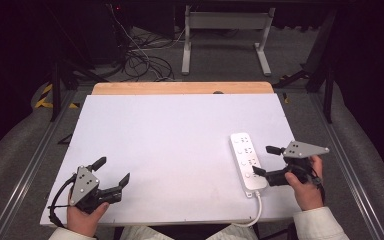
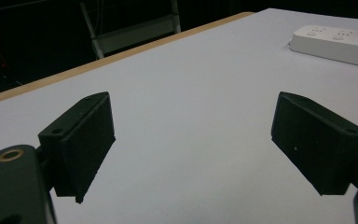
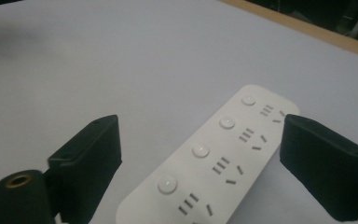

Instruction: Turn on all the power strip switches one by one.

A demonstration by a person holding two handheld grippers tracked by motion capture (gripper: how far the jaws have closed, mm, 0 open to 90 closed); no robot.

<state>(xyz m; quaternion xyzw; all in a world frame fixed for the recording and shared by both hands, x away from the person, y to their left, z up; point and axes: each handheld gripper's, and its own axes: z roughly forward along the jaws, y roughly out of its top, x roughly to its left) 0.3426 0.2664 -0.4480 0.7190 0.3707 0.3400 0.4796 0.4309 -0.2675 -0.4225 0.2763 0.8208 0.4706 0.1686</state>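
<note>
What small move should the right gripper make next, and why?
Probably ease the right gripper down and shut on the power strip: its jaws stand open astride the strip's body without pressing it, while the left gripper waits open over bare table.

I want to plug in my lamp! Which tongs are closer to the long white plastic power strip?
Right. The right tongs sit open beside the long white plastic power strip; the left tongs are far across the table.
</note>
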